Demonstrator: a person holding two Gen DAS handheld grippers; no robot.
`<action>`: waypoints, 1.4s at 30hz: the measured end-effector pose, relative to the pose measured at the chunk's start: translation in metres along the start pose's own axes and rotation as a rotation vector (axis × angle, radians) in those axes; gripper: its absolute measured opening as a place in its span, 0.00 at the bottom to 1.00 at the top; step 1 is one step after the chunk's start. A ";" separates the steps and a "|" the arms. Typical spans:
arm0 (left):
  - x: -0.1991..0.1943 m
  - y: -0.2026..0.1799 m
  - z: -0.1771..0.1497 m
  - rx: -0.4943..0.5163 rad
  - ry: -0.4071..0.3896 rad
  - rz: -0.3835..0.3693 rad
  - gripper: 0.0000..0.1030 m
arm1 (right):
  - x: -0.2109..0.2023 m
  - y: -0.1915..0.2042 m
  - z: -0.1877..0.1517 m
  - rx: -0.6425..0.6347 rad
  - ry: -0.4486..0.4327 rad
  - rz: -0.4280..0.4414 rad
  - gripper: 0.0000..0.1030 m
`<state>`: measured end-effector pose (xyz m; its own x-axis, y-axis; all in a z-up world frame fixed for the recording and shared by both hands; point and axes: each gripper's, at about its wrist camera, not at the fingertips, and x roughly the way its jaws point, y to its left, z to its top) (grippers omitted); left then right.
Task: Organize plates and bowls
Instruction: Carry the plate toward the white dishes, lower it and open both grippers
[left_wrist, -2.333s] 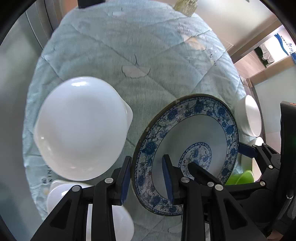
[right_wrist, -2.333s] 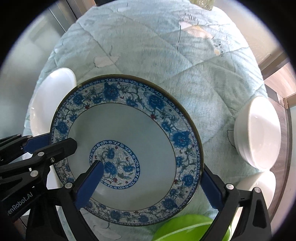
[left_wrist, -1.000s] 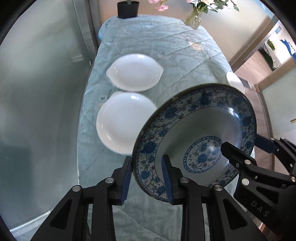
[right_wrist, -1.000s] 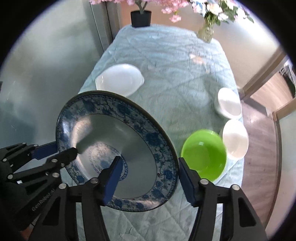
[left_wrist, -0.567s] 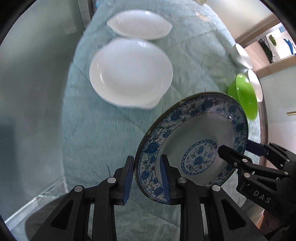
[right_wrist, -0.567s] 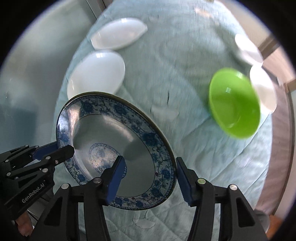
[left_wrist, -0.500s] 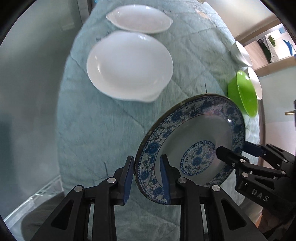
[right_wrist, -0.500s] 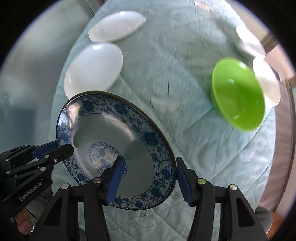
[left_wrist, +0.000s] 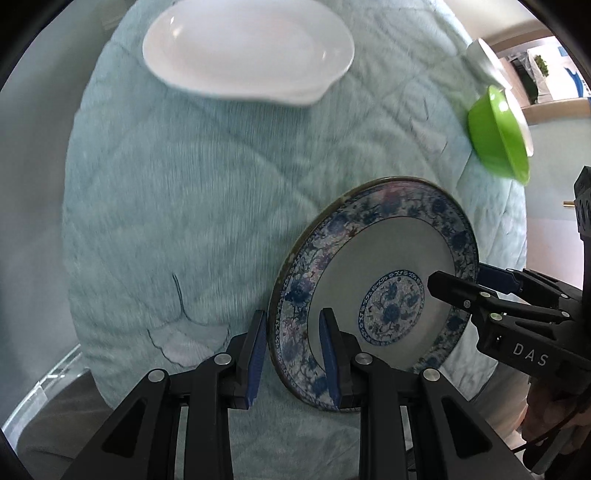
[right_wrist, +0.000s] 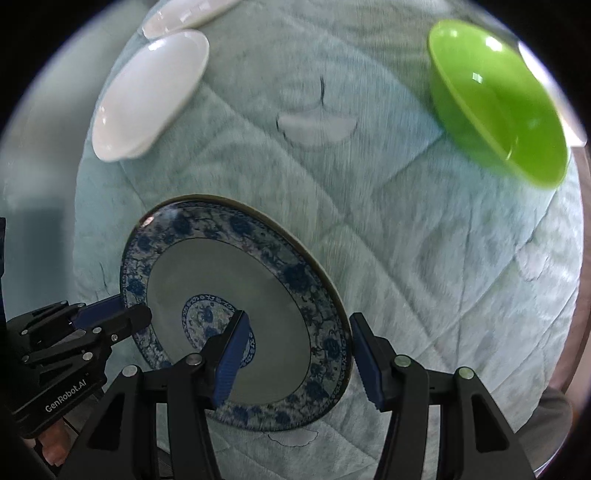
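A blue-and-white patterned plate (left_wrist: 384, 288) (right_wrist: 221, 280) hangs tilted just above the pale teal quilted tablecloth (left_wrist: 166, 184), carried by both grippers on opposite sides of its rim. My left gripper (left_wrist: 291, 325) is shut on the plate's left rim and shows at lower left in the right wrist view (right_wrist: 129, 308). The plate's right rim sits in my right gripper (right_wrist: 297, 332), which is shut on it and reaches in from the right in the left wrist view (left_wrist: 461, 277).
A white eared plate (left_wrist: 243, 48) (right_wrist: 147, 92) lies farther up the table, with a second white dish (right_wrist: 184, 11) behind it. A green bowl (left_wrist: 498, 136) (right_wrist: 495, 96) and a white bowl (left_wrist: 487, 59) stand at the right edge. Bare cloth (right_wrist: 406, 258) lies under the plate.
Both grippers have sunk toward the table with the plate and tipped to look more steeply down. The white plate and green bowl now appear closer. Both grips are unchanged.
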<state>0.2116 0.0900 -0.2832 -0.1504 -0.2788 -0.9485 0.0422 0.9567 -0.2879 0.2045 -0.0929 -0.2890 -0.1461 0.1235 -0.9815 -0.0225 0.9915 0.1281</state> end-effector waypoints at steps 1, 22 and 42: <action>0.002 0.000 -0.001 0.001 0.002 0.001 0.24 | 0.005 0.001 -0.003 0.005 0.009 0.004 0.53; 0.006 -0.030 -0.014 0.040 0.024 0.083 0.24 | 0.041 -0.031 -0.046 0.067 0.033 0.050 0.55; -0.037 -0.036 0.026 0.035 -0.059 0.081 0.24 | -0.014 -0.047 -0.007 0.093 -0.053 0.049 0.55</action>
<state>0.2410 0.0642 -0.2409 -0.0864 -0.2064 -0.9746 0.0862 0.9731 -0.2137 0.2003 -0.1415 -0.2807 -0.0920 0.1715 -0.9809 0.0753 0.9834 0.1649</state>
